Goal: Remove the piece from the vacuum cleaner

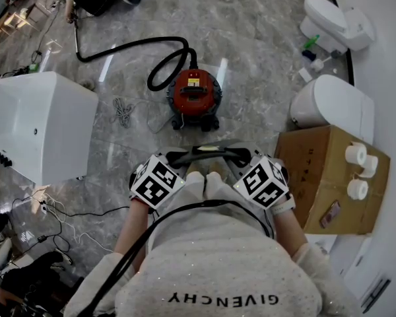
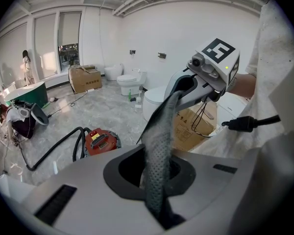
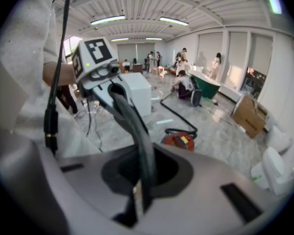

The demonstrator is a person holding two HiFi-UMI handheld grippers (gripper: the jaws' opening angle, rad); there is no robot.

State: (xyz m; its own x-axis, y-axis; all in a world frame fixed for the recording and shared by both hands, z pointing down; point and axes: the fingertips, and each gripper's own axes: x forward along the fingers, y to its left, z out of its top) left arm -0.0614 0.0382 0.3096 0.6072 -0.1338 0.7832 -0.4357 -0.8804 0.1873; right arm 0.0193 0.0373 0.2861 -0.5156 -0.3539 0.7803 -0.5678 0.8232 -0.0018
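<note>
1. Left gripper [image 1: 177,157]: jaws pinch one end of the grey piece [image 1: 208,150].
2. Right gripper [image 1: 243,156]: jaws pinch the other end; the piece spans both.
3. Vacuum cleaner [image 1: 194,94]: on the floor [image 1: 251,38], well beyond the jaws.

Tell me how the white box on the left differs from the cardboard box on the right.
The white box is smooth and glossy; the cardboard box is brown and dull. The white box's top looks bare, while the cardboard box carries three paper rolls. The cardboard box stands beside a toilet; the white box stands away from it. Both are boxy and rest on the grey floor.
</note>
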